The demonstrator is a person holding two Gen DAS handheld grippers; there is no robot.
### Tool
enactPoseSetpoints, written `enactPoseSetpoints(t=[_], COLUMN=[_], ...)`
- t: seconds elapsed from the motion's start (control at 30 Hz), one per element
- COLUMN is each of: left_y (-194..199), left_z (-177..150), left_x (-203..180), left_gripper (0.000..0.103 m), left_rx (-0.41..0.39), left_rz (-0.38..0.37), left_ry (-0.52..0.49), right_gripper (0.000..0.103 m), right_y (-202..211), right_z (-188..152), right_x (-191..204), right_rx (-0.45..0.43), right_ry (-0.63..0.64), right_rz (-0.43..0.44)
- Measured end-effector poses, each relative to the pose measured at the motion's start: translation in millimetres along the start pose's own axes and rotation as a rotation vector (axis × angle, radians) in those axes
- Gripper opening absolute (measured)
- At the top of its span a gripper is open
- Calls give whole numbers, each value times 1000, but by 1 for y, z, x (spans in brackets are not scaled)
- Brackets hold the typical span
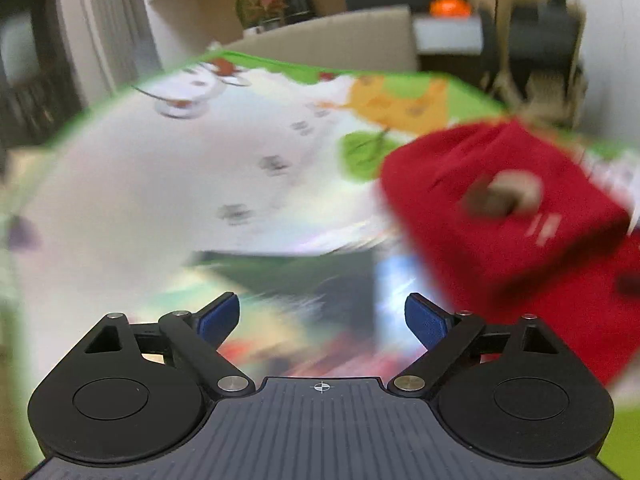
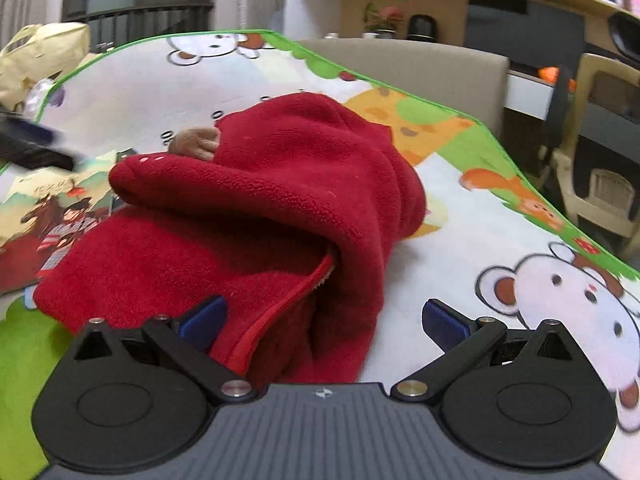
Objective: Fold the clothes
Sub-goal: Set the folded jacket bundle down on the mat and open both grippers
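A red fleece garment (image 2: 272, 208) lies bunched on a cartoon-printed mat (image 2: 500, 240), folded over itself with a zipper edge showing near its front. A small brown patch pokes out at its far side. My right gripper (image 2: 324, 324) stands open just in front of it, the left fingertip touching the fleece, nothing clamped. In the blurred left wrist view the same red garment (image 1: 512, 216) sits to the right and ahead. My left gripper (image 1: 322, 316) is open and holds nothing. The left gripper also shows as a dark blur (image 2: 32, 144) at the left edge of the right wrist view.
The mat (image 1: 140, 168) has a green border and covers a table. A beige chair back (image 2: 420, 68) stands behind it, with shelves and a potted plant (image 2: 384, 20) beyond. A yellow bag (image 2: 36, 56) sits at the far left, and a printed picture (image 2: 52, 208) lies beside the garment.
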State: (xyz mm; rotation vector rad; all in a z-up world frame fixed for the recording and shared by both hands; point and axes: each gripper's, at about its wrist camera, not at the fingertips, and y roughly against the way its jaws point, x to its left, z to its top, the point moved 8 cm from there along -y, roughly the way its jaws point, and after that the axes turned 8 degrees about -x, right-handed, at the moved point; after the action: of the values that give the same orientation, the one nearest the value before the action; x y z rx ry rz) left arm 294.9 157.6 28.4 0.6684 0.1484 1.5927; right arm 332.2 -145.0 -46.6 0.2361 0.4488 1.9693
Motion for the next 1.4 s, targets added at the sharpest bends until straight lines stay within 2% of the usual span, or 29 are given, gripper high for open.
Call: enactPoseSetpoints(t=[0.03,0.1,0.17,0.23,0.33,0.47,0.53,0.6,0.7,0.8,0.87,1.0,1.4], left_y=[16,48,79,102,126,151,152,144,121,105,104,102,102], left_z=[-7,-21,-30,-33,-37,-56,-67,-76,-86,-96,-99,-101,-107], left_x=[9,19,14,-10,-59,-127,-152,-173,-184,-179,-176,-176,-176], left_gripper=[96,96,98,100,102,103,103,103,103,103,103,103,103], left_rx=[18,29,-5,-69,-186,-379,-420,-408,-319,-257,-255,-265,-263], left_rz=[30,33,-45,-148,-252,-272,-262,-251,-245,-231,-234,-224,-209], left_ry=[-40,-54,7,102,225,365,387,373,342,405,438,422,429], right_gripper=[103,103,103,103,103,103,103,103,103,103,103,103,103], right_y=[4,17,34,57,98,144,156,162,162,162,164,169,167], right_z=[-1,-4,-7,-12,-21,-41,-56,-69,-73,-74,-74,-76,-77], right_x=[1,4,10,17,23,24,20,16,4,-1,-2,-5,-3], right_rx=[-4,-17,-36,-62,-79,-83,-71,-51,-43,-51,-69,-88,-72], right_ry=[-11,-29,-45,-67,-70,-30,-21,-27,-104,-147,-156,-171,-141], right_rz=[-18,-53,-64,-43,-21,-40,-55,-63,-76,-83,-96,-148,-149])
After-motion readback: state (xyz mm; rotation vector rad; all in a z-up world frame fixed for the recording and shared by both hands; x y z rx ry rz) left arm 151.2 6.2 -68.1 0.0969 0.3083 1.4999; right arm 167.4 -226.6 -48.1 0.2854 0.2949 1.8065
